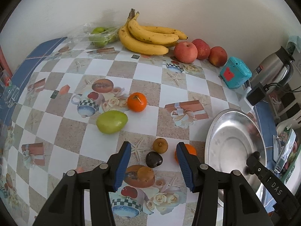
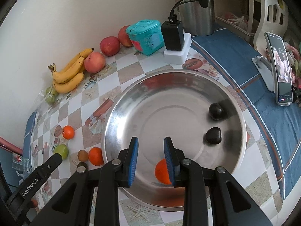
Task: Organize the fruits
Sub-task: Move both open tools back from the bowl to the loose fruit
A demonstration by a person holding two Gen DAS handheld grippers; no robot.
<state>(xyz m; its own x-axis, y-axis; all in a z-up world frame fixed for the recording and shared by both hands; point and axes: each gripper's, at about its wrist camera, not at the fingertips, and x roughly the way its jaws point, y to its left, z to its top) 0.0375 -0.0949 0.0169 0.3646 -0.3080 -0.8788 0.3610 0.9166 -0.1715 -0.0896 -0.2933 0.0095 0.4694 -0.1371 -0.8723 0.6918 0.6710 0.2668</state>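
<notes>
Right wrist alone shows two dark fruits [image 2: 213, 135] in the bowl [image 2: 120, 113]; both grippers' fingers [image 2: 132, 160] apart, empty

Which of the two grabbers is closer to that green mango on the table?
Left. The left gripper hovers just in front of the green mango, among the small fruits. The right gripper hangs over the steel bowl, farther off.

A steel bowl [image 2: 120, 113] near the table's right edge holds two dark plums [image 2: 216, 111] and an orange [image 2: 161, 172]; bananas [image 1: 146, 37] and apples [image 1: 185, 52] are lined along the back edge.
</notes>
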